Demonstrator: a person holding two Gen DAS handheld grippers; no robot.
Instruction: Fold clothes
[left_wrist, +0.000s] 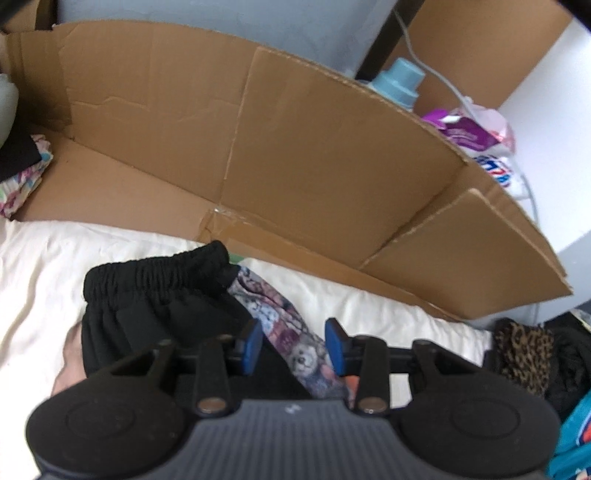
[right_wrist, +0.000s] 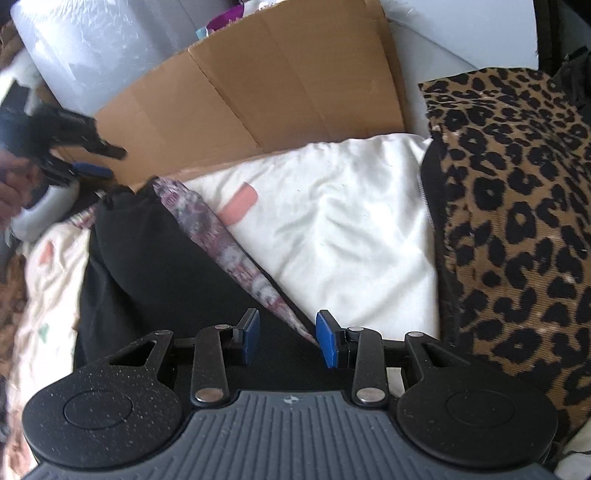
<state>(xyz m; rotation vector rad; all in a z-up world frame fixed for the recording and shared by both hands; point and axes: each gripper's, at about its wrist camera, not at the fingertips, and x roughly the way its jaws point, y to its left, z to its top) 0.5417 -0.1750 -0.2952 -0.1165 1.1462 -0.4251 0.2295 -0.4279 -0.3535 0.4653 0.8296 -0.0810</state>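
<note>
**Black shorts lie on the bed, both grippers above them with nothing held**

At the left edge of the bed, in the left wrist view, a floral cloth (left_wrist: 18, 177) lies partly under something dark. Behind the bed stands a flattened cardboard box (left_wrist: 295, 155), which runs along the whole far edge. The cream sheet (left_wrist: 33, 266) covers the bed in front of it.

The black shorts (left_wrist: 159, 295) lie on the sheet near the far edge, with the gathered waistband turned toward the cardboard. Along their right side a printed cloth (left_wrist: 280, 321) with small pictures comes out from under them; whether it is a lining or a separate piece, I cannot tell.

The left gripper (left_wrist: 293, 341) is above the right side of the shorts. Its jaws stand partly apart, the blue pads (left_wrist: 334, 345) touch nothing, and only the printed cloth shows below the gap. In the right wrist view the same gripper (right_wrist: 88, 157) appears blurred at the far left corner, with a hand (right_wrist: 11, 184) behind it.

The right gripper (right_wrist: 286, 338) is over the near end of the shorts (right_wrist: 155, 258). Its jaws are also partly apart and hold nothing; the tip of the printed cloth (right_wrist: 229, 243) passes just beside the right pad (right_wrist: 327, 339).

To the right of the shorts the sheet (right_wrist: 332, 229) is bare except 1 pink mark (right_wrist: 240, 203). At the right edge of the bed lies a leopard cloth (right_wrist: 517, 221). Behind the cardboard, to the right, stands a blue bottle (left_wrist: 397, 79).
</note>
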